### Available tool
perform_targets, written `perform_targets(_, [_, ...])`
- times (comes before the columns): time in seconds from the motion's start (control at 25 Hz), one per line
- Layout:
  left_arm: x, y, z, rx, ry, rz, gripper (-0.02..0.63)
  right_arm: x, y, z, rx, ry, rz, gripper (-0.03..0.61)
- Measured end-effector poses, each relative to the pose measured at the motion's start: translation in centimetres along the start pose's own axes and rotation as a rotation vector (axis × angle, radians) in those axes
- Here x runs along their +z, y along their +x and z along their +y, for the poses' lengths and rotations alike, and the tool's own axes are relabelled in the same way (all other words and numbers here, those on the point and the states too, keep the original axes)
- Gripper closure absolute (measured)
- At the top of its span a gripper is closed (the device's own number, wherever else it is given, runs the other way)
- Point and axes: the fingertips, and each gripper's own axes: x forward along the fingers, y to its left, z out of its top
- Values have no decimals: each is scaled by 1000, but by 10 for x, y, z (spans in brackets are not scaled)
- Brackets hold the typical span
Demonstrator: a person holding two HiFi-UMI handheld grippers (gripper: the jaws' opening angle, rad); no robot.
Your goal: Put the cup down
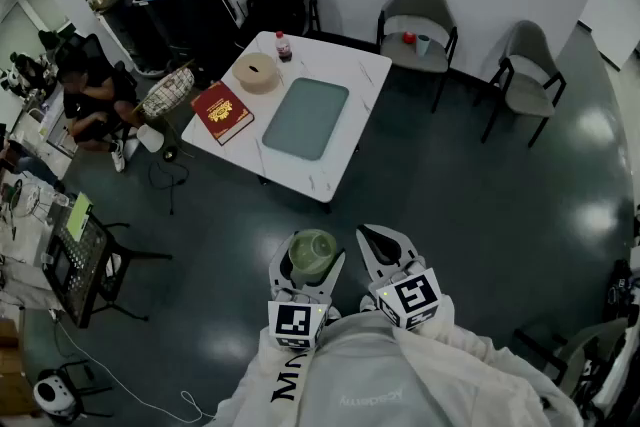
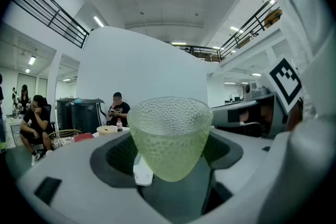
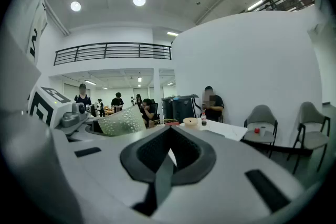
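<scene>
**Cup** [image 2: 169, 136]: pale green pebbled glass, upright. It is hanging in the air over the dark floor [image 1: 470, 215], well apart from the white surface [image 1: 343, 65] ahead.

**Left gripper** [image 1: 307, 273]: its fingers [image 2: 116, 159] are pinching the cup's lower body from both sides.

**Right gripper** [image 3: 169, 159]: its fingers are pressing together on nothing, and it is hovering just beside the left.

**On the surface:** red book [image 1: 222, 111], teal mat [image 1: 305, 118], pale roll [image 1: 257, 72], small bottle [image 1: 284, 46].

**Step, as judged:** the cup is being carried and the set-down is not yet begun.

**Next move:** this is likely calling for closing on the surface and picking a bare patch clear of book and mat. The cup would then be lowered until its base is sitting flat, and only then would the fingers be spread.
</scene>
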Motion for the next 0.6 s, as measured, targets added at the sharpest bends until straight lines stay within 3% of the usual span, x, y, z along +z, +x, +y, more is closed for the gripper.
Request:
perform_targets(0.32, [15,12,-5,20,26,-29,230,4,4,-10,27,6,-25,574])
perform_targets(0.6, [3,16,-1,43,8,11,230,1,10,-17,42,14,-24,574])
